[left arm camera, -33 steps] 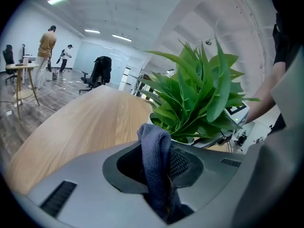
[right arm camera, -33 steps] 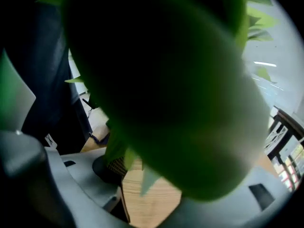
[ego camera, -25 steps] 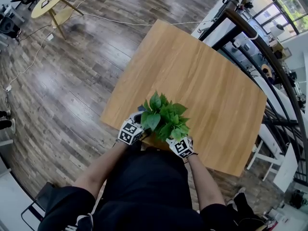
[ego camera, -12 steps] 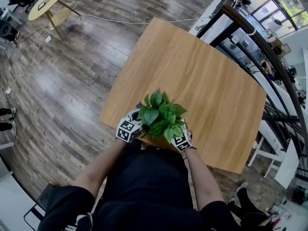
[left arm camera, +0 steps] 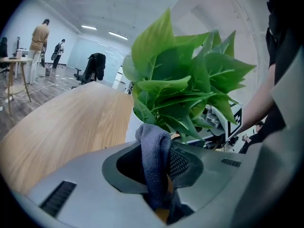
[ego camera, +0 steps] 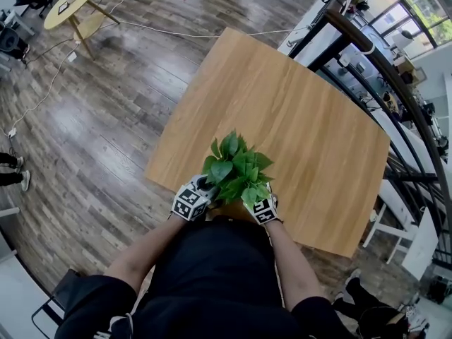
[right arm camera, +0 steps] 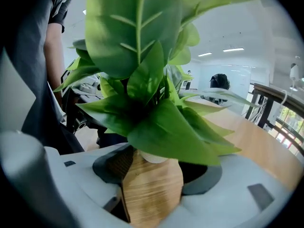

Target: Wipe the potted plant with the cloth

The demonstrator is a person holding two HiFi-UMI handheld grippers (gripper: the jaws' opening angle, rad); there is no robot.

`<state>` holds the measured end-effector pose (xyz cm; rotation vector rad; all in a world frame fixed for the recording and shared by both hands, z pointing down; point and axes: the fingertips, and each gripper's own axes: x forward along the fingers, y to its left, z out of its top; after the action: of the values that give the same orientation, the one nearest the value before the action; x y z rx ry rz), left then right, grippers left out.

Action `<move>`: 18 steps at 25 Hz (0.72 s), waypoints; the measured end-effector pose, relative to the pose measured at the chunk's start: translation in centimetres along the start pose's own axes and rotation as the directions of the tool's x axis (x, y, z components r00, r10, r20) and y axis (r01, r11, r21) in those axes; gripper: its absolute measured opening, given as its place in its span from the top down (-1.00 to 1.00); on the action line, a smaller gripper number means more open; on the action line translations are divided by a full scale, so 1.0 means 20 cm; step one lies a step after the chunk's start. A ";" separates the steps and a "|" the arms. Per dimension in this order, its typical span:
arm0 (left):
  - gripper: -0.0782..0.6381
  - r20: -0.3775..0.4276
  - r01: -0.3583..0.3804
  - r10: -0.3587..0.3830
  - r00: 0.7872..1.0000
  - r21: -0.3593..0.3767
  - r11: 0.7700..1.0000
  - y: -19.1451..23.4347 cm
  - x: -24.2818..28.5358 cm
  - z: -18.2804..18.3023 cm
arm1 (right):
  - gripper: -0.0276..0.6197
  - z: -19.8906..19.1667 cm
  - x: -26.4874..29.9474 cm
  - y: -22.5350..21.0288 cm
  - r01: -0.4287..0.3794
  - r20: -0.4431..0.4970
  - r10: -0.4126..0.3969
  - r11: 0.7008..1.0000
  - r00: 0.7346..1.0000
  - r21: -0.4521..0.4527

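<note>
Two claws: our left claw [left arm camera: 161, 175] pinches the limp cloth [left arm camera: 153, 148]; right claw [right arm camera: 156, 175] gapes empty by the probably light, floppy potted plant [ego camera: 236, 169]; we'd steady its pot [right arm camera: 153, 156].

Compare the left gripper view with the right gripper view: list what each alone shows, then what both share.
Left gripper view only: the grey cloth pinched in the left claw, and people standing far off. Right gripper view only: the right claw, jaws apart with wood grain showing between them, and a railing. Both: the green leaves of the potted plant and the wooden table.
</note>
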<state>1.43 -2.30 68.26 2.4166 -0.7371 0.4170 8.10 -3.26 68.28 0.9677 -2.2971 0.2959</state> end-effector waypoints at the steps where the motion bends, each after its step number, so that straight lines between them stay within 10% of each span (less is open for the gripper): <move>1: 0.51 0.002 -0.004 0.004 1.000 -0.001 1.000 0.00 -0.01 -0.01 | 0.04 -0.01 0.00 0.01 -0.004 -0.006 0.004 1.000 1.000 -0.001; 8: 0.50 0.095 -0.108 0.109 0.989 -0.025 0.994 0.20 -0.02 0.15 | 0.04 -0.01 -0.01 0.00 0.002 -0.022 -0.003 0.999 1.000 -0.038; 18: 0.51 0.145 -0.007 0.022 0.989 -0.103 0.995 0.11 -0.04 0.12 | 0.04 -0.03 0.00 0.02 -0.002 -0.034 0.001 1.000 0.999 -0.021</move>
<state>-0.24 -4.81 66.97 2.3645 -0.8198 0.2034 8.11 -2.65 68.75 0.9430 -2.2660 0.2856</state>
